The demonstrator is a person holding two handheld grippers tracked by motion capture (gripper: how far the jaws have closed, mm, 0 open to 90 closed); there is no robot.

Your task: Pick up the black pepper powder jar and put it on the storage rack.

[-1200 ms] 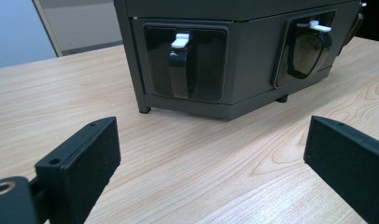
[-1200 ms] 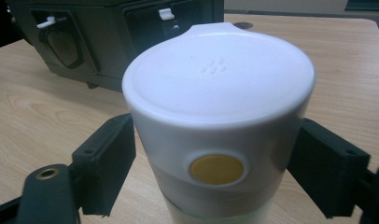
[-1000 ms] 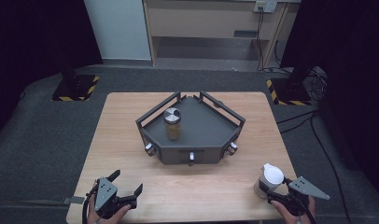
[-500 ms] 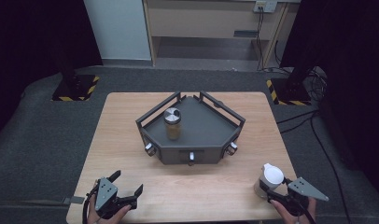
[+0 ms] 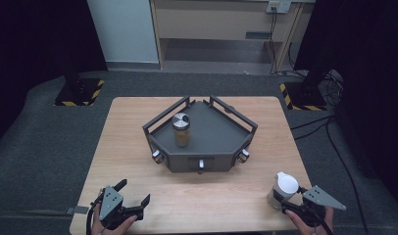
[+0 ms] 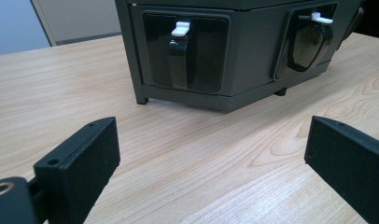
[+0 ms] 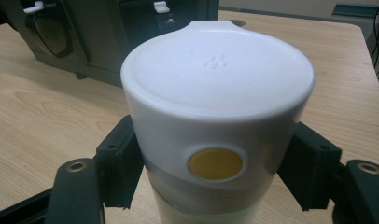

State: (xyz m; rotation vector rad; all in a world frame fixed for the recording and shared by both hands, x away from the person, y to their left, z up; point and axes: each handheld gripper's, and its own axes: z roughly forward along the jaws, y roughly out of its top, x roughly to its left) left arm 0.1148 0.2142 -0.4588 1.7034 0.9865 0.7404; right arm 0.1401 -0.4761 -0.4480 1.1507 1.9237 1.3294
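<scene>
Gripping the white-lidded jar (image 7: pixel 217 140), the right gripper (image 7: pixel 215 172) hides any label

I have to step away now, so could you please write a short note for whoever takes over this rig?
Right tongs: just closed on the white-lidded container, which stands upright on the table near its front right corner; not lifted yet.
Left tongs: open and empty at the front left, pointing at the dark tray.
The tray sits mid-table; a metal-lidded jar already stands upright inside it, on its left side.
Done: container gripped.
Left, most likely: lift the container and set it in the tray beside the jar, then release.
</scene>
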